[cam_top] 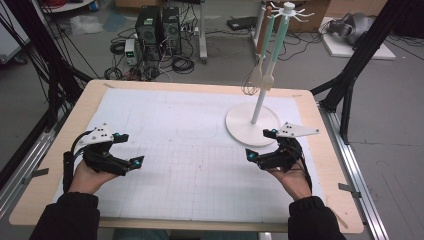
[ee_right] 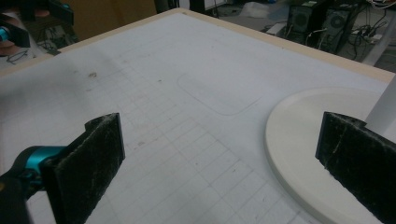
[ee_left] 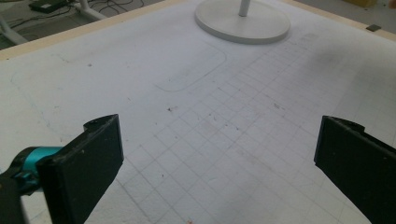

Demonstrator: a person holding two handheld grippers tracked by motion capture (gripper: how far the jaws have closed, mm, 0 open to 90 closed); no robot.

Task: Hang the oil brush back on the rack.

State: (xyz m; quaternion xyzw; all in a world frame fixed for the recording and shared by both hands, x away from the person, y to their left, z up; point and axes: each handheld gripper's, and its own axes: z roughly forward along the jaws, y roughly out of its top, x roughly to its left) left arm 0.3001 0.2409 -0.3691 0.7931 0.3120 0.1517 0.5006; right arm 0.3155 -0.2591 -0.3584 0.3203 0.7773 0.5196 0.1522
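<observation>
Over on the right side of the gridded mat (cam_top: 190, 165), the white utensil stand (cam_top: 252, 125) sits upright, a whisk (cam_top: 252, 80) and a mint-handled fork (cam_top: 268, 77) dangling from its top hooks. Right gripper (cam_top: 260, 145) hovers just beside the round base, jaws spread wide, nothing between them. Left gripper (cam_top: 131, 149) is well apart, jaws also wide and empty. That stand looks rigid, smooth and top-heavy; I'd pinch the slim pole low down, since the hanging utensils could swing.
</observation>
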